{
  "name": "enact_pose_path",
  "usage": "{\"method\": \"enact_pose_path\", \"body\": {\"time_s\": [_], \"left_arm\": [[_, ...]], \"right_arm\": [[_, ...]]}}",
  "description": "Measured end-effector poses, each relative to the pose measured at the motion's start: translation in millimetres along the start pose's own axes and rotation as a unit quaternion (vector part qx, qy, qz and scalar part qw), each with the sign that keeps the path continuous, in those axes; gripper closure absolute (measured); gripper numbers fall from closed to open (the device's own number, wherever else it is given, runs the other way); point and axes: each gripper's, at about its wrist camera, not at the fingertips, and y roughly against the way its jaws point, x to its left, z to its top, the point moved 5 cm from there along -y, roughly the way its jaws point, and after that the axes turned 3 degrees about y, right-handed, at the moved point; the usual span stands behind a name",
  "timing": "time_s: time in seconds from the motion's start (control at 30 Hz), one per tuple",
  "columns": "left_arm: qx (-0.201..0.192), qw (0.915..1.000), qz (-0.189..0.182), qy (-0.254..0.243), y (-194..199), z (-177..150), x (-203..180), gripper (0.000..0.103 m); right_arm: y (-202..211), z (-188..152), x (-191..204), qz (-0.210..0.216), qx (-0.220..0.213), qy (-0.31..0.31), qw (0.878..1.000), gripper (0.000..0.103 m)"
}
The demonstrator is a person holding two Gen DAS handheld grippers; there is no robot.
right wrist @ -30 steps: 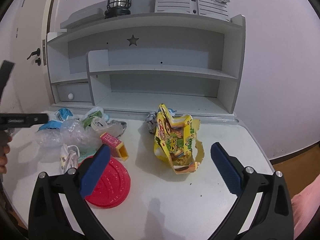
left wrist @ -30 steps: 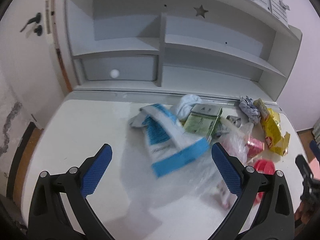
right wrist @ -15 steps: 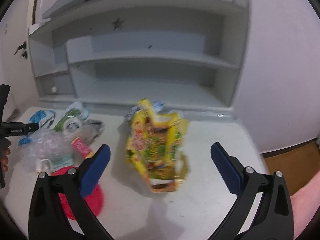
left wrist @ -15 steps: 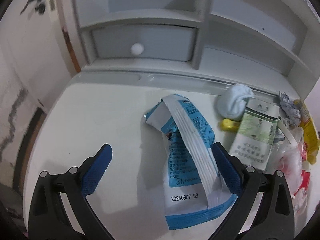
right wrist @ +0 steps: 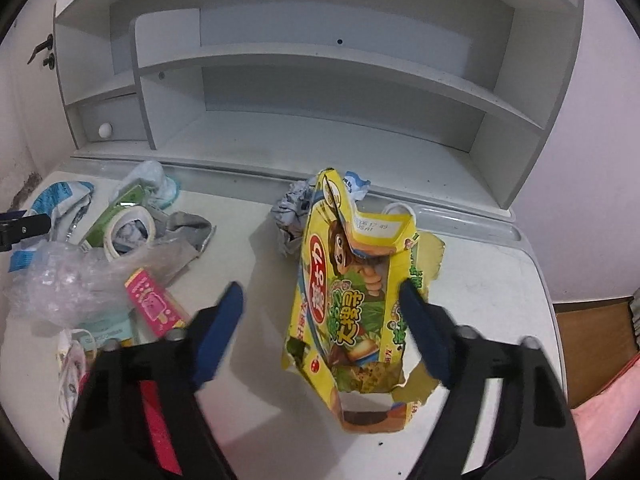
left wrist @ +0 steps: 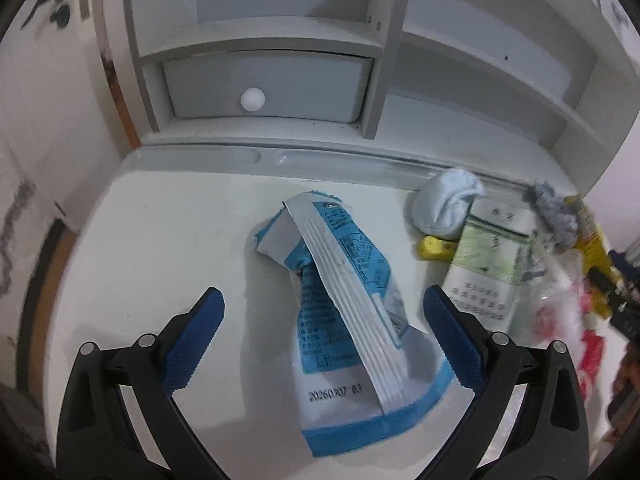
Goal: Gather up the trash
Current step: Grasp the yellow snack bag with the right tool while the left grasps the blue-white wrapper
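A blue-and-white snack bag (left wrist: pixel 344 312) lies on the white desk (left wrist: pixel 160 240), between the jaws of my open left gripper (left wrist: pixel 322 312). A torn yellow snack box (right wrist: pixel 356 300) stands between the jaws of my open right gripper (right wrist: pixel 320 308); the right fingertip is close against its side. Beside them lie a green-and-white box (left wrist: pixel 488 268), a white tissue wad (left wrist: pixel 448 204), a grey crumpled paper (right wrist: pixel 290 212), a tape roll (right wrist: pixel 128 228), clear plastic wrap (right wrist: pixel 68 284) and a pink wrapper (right wrist: pixel 154 308).
A grey shelf unit (right wrist: pixel 320 80) with a small drawer (left wrist: pixel 268 84) stands at the back of the desk. A red lid (right wrist: pixel 160 432) lies under my right gripper's left arm. The desk's right edge drops to a brown floor (right wrist: pixel 592 340).
My left gripper has moved forward and down over the blue bag. My right gripper has closed in on the yellow box and its jaws have narrowed.
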Motion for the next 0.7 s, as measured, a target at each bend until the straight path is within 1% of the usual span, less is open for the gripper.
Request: {"method": "enact_pose_path", "body": {"time_s": [0.03, 0.07, 0.1, 0.13, 0.17, 0.2, 0.27, 0.37, 0.43, 0.57, 0.63, 0.7], "left_arm": [[0.014, 0.9999, -0.006, 0.002, -7.9, -1.5, 1.8, 0.008], [0.024, 0.9995, -0.019, 0.009, -12.6, -4.1, 4.0, 0.031], [0.032, 0.9986, -0.038, 0.017, -16.8, -7.4, 7.2, 0.036], [0.014, 0.9994, -0.031, 0.012, -11.2, -8.4, 8.7, 0.054], [0.019, 0.9995, -0.025, 0.01, -12.2, -9.8, 11.3, 0.054], [0.016, 0.9992, -0.036, 0.011, -11.1, -10.2, 12.7, 0.059], [0.009, 0.999, -0.04, 0.017, -6.9, -10.7, 17.7, 0.062], [-0.033, 0.9992, -0.015, 0.019, 14.4, -4.8, 24.4, 0.065], [-0.049, 0.9986, -0.017, 0.013, 32.0, 0.4, 21.9, 0.066], [-0.088, 0.9958, -0.025, -0.006, 72.5, 11.6, 5.5, 0.066], [-0.099, 0.9942, -0.038, -0.017, 84.1, 13.8, -12.8, 0.066], [-0.112, 0.991, -0.058, -0.045, 98.1, 13.5, -43.1, 0.066]], "right_arm": [[-2.7, 0.0, -0.2, 0.008, 0.003, -0.005, 1.0, 0.075], [-5.5, -1.3, -1.4, 0.022, 0.009, -0.013, 1.0, 0.085], [-9.2, -4.0, -3.5, 0.04, 0.016, -0.027, 0.999, 0.085], [-9.6, -5.4, -4.9, 0.045, 0.014, -0.031, 0.998, 0.086], [-8.7, -6.8, -6.5, 0.044, 0.013, -0.033, 0.998, 0.086], [-6.6, -8.4, -9.5, 0.048, 0.01, -0.04, 0.998, 0.087], [-3.1, -9.3, -13.9, 0.061, 0.005, -0.054, 0.997, 0.088], [6.8, -5.9, -19.3, 0.076, -0.007, -0.063, 0.995, 0.09], [24.3, 2.8, -17.8, 0.118, -0.023, -0.059, 0.991, 0.092], [60.1, 20.1, -14.2, 0.135, -0.059, -0.038, 0.988, 0.092], [64.2, 16.8, -13.6, 0.159, -0.05, -0.037, 0.985, 0.092], [63.3, 6.1, -17.0, 0.179, -0.026, -0.037, 0.983, 0.092]]}}
